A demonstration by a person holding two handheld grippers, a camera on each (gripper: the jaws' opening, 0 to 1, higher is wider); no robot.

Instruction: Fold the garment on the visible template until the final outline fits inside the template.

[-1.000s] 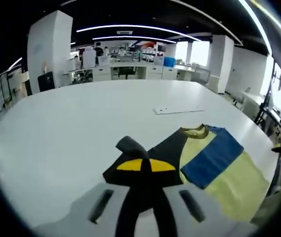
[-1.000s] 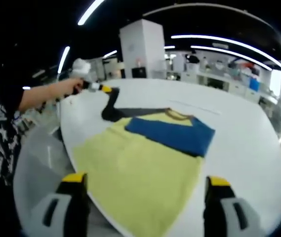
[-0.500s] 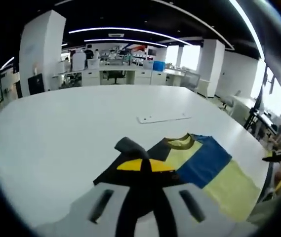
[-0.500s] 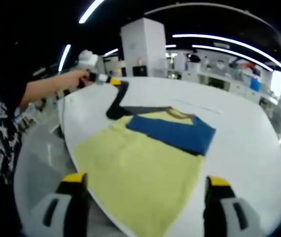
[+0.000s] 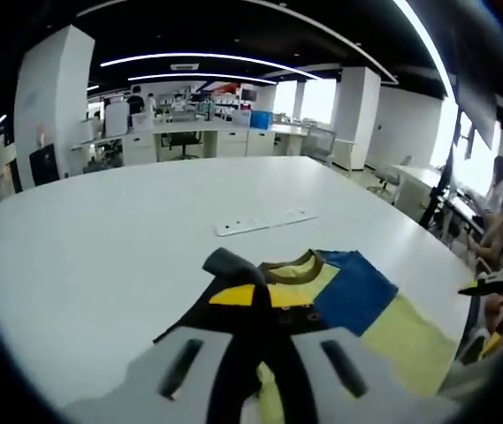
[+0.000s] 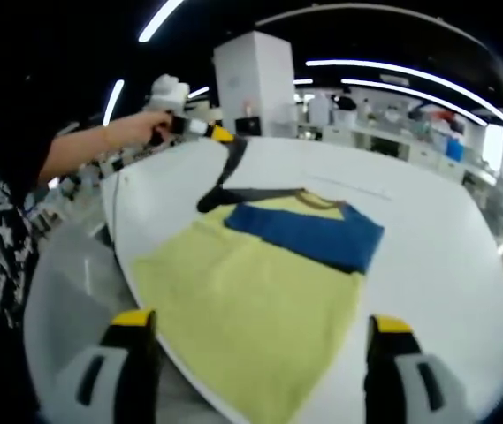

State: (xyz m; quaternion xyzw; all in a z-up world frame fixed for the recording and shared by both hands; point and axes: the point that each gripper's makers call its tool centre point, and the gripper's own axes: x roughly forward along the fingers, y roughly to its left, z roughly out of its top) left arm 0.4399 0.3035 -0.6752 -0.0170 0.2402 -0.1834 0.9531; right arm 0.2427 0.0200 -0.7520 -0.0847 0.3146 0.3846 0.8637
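One limp black sleeve point(image 5: 233, 265) in left gripper point(image 5: 260, 296), pinched

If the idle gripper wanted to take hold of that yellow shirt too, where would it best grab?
Probably the near hem of the shirt, which runs out over the table edge. The right gripper hangs open just before it and could slide one jaw under from the front. The dark sleeve is lifted, pinched in the left gripper, so the far side is taken.
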